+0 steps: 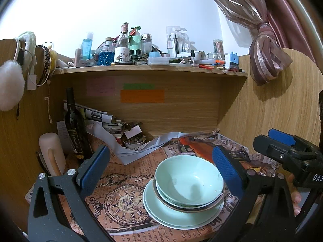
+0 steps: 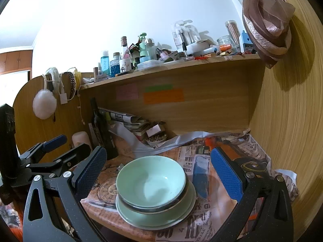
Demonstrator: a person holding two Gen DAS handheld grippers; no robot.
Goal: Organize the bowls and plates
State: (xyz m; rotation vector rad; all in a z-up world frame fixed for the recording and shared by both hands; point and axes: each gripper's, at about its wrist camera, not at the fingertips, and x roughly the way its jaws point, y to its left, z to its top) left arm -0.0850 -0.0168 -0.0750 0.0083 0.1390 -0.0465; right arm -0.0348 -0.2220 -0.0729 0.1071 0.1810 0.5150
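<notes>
A pale green bowl (image 1: 189, 179) sits nested in a dark-rimmed bowl (image 1: 187, 206), on top of stacked pale green plates (image 1: 171, 215), all on the newspaper-covered desk. The same stack shows in the right wrist view: green bowl (image 2: 151, 179), dark-rimmed bowl (image 2: 182, 196), plates (image 2: 141, 217). My left gripper (image 1: 161, 171) is open and empty, held above and in front of the stack. My right gripper (image 2: 159, 173) is open and empty, also in front of the stack. The right gripper shows at the right edge of the left wrist view (image 1: 282, 147).
A dark wine bottle (image 1: 75, 125), a white bottle (image 1: 52, 153), a pile of papers (image 1: 105, 119) and a small dish of bits (image 1: 134, 141) stand at the back left. A cluttered shelf (image 1: 149, 68) hangs above. Wooden side panels close both sides.
</notes>
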